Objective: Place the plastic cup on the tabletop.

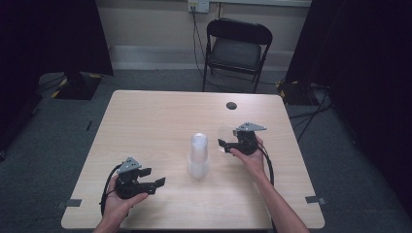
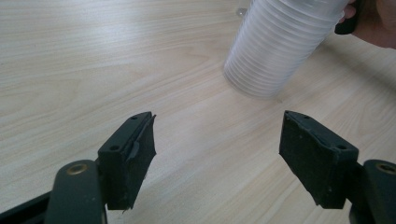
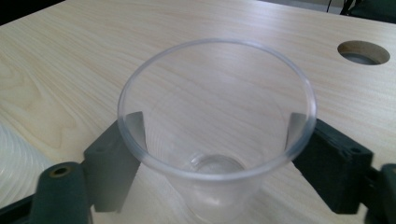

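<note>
A tall stack of clear plastic cups (image 1: 198,155) stands upright near the middle of the wooden table (image 1: 145,116); in the left gripper view the stack (image 2: 280,42) is ahead and to the right. A single clear cup (image 3: 215,135) stands upright on the table between the jaws of my right gripper (image 3: 217,123). Its rim is round and undeformed, and the jaws sit wide at its sides, open. From above, this cup (image 1: 226,133) and the right gripper (image 1: 224,144) are right of the stack. My left gripper (image 1: 154,177) rests near the front left, open and empty (image 2: 217,140).
A round cable hole (image 1: 231,105) lies in the table's far right part, beyond the single cup (image 3: 363,51). A black folding chair (image 1: 235,48) stands behind the table. The stack's ribbed side (image 3: 14,158) is close to the right gripper's left jaw.
</note>
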`<state>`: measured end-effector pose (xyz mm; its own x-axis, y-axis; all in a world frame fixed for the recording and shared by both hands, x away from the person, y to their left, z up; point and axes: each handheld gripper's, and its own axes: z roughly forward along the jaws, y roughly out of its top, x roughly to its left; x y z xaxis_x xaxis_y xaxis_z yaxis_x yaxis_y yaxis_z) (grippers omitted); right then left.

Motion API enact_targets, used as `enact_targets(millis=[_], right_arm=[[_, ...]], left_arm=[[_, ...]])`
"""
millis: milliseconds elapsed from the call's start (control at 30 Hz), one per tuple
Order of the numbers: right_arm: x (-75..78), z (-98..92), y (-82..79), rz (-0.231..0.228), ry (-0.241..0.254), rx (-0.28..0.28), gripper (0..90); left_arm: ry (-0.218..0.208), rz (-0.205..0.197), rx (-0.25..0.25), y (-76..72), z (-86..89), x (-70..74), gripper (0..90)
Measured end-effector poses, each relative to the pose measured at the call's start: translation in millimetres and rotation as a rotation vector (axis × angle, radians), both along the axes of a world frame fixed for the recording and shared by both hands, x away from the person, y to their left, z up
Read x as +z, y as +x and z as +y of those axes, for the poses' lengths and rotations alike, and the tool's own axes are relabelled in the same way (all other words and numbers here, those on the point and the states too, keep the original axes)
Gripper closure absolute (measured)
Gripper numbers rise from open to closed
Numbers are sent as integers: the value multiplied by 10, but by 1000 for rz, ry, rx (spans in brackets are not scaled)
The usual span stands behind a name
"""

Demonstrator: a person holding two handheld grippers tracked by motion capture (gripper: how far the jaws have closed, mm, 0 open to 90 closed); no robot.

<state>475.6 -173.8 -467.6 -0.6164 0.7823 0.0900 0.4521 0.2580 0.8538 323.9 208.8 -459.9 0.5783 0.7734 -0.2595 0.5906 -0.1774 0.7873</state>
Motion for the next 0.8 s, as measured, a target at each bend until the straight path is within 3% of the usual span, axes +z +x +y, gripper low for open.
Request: enact_targets(millis=[300, 567, 800], right_arm=[[-30, -72, -83, 35, 0, 3, 144], [24, -166, -230, 38, -2, 8, 147], [83, -322, -408, 74, 25, -2, 154]], left_arm=[[-5, 0, 10, 0, 6, 2, 266], [3, -4, 31, 17, 29, 4, 236], [9, -10, 54, 32, 65, 13, 217]])
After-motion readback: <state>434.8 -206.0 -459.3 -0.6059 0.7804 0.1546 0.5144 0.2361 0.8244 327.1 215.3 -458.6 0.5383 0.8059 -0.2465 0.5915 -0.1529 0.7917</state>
